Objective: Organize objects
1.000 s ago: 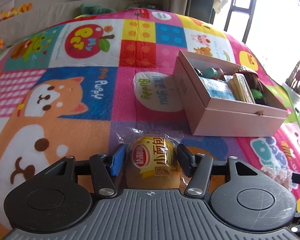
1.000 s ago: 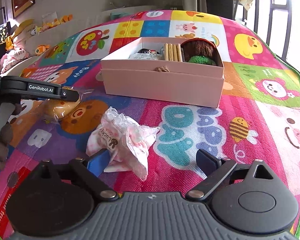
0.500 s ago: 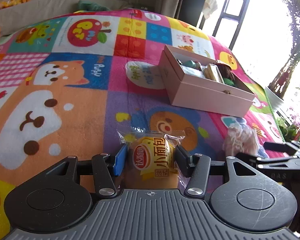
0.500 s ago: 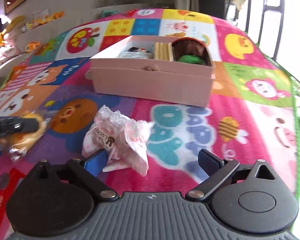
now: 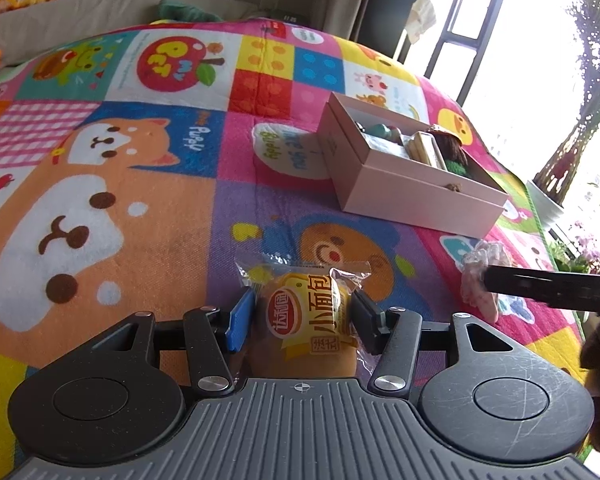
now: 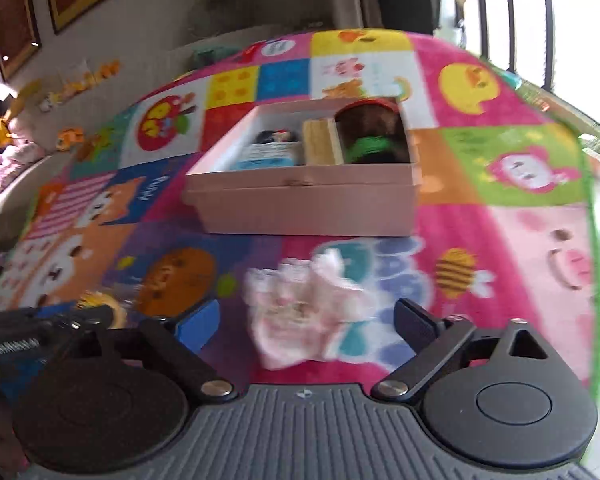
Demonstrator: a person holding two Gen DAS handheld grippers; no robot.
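Clear crinkly plastic wraps the bun (image 5: pixel 305 322) pinched in the left tongs (image 5: pixel 302 316), likely bound for the pink box (image 5: pixel 404 184) at 1 o'clock; its yellow label carries Chinese characters. The right tongs (image 6: pixel 306 330) are spread around the pink pouch (image 6: pixel 300 320) on the mat (image 6: pixel 520 168), poised to close; blur hides any print.
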